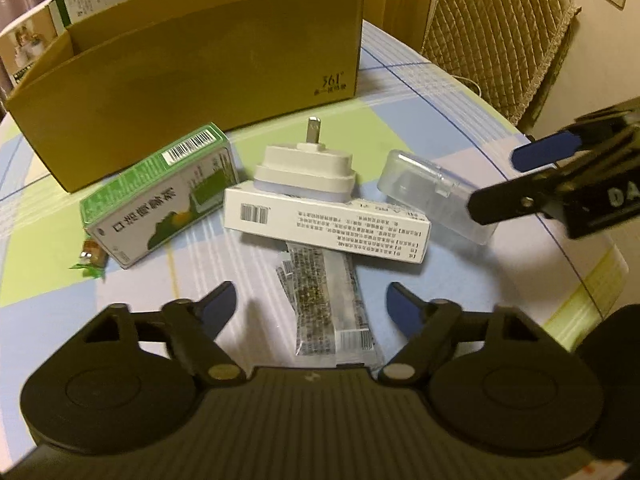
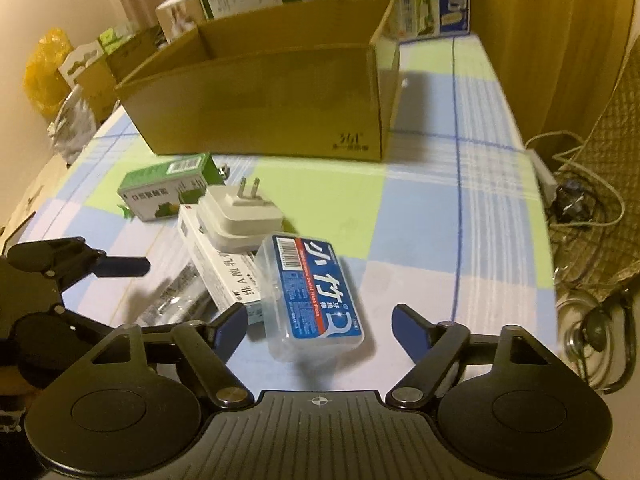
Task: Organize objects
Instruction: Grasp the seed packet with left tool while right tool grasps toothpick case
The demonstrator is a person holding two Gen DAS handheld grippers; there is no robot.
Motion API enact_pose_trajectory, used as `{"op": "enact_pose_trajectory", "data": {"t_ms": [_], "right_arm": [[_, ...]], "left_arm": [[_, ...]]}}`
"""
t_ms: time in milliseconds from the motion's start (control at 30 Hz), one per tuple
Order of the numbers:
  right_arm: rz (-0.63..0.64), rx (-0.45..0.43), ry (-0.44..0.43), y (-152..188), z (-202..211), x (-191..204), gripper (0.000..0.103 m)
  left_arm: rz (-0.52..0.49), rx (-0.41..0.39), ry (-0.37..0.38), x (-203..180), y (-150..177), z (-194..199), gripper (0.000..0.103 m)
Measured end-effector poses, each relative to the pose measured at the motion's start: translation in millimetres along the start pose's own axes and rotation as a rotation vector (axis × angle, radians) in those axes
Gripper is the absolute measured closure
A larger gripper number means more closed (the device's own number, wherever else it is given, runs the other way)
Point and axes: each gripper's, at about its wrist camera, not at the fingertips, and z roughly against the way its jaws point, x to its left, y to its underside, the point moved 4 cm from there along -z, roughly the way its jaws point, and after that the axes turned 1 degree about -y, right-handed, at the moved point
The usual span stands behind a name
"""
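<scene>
Cardboard box [image 2: 280, 96] at the far side of the checked tablecloth [image 2: 420, 208], open-topped, with nothing visible inside from either view, though its floor is mostly hidden behind the near wall. Just in front of it, 5 loose items clustered: green carton [image 1: 160, 196] on the left, white carton [image 1: 326, 222] in the middle with a white plug adapter [image 1: 306, 172] resting on top, clear floss case [image 2: 310, 300] with a blue label on the right, leaning against the white carton, and a printed sachet [image 1: 328, 304] partly tucked under the white carton at the near side. Looks like an early step, nothing yet sorted into the box. Left gripper [image 1: 310, 304] with fingers spread apart, poised over the sachet, holding nothing. Right gripper [image 2: 318, 330] likewise wide open, straddling the near end of the floss case without clamping it. Next move probably calls for lowering and closing on the floss case across its narrow width, then lifting without dragging the white carton or toppling the adapter. Hard to make out: a small wrapped sweet [image 1: 90, 260] half hidden left of the green carton; carton print blurred; box contents, if any, unseen.
</scene>
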Motion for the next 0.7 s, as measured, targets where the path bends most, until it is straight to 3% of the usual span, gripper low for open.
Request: {"op": "enact_pose_trajectory", "data": {"t_ms": [100, 267, 400, 500, 700], "right_arm": [[-0.001, 0.029, -0.009, -2.6, -13.4, -4.2, 0.034], [0.030, 0.063, -0.006, -5.8, -29.2, -4.7, 0.046], [0.055, 0.071, 0.028, -9.1, -32.5, -3.8, 0.047], [0.102, 0.092, 0.167, -8.7, -34.4, -3.1, 0.047], [0.054, 0.102, 0.086, -5.5, -34.1, -6.4, 0.045]], "left_arm": [[0.006, 0.017, -0.008, 5.7, 4.2, -5.9, 0.035], [0.038, 0.031, -0.011, 24.3, 10.8, -7.3, 0.056], [0.048, 0.033, -0.034, 33.9, 12.7, -4.0, 0.058], [0.050, 0.034, -0.036, 33.9, 14.6, -0.2, 0.058], [0.055, -0.006, -0.030, 35.1, 12.5, 8.0, 0.046]]}}
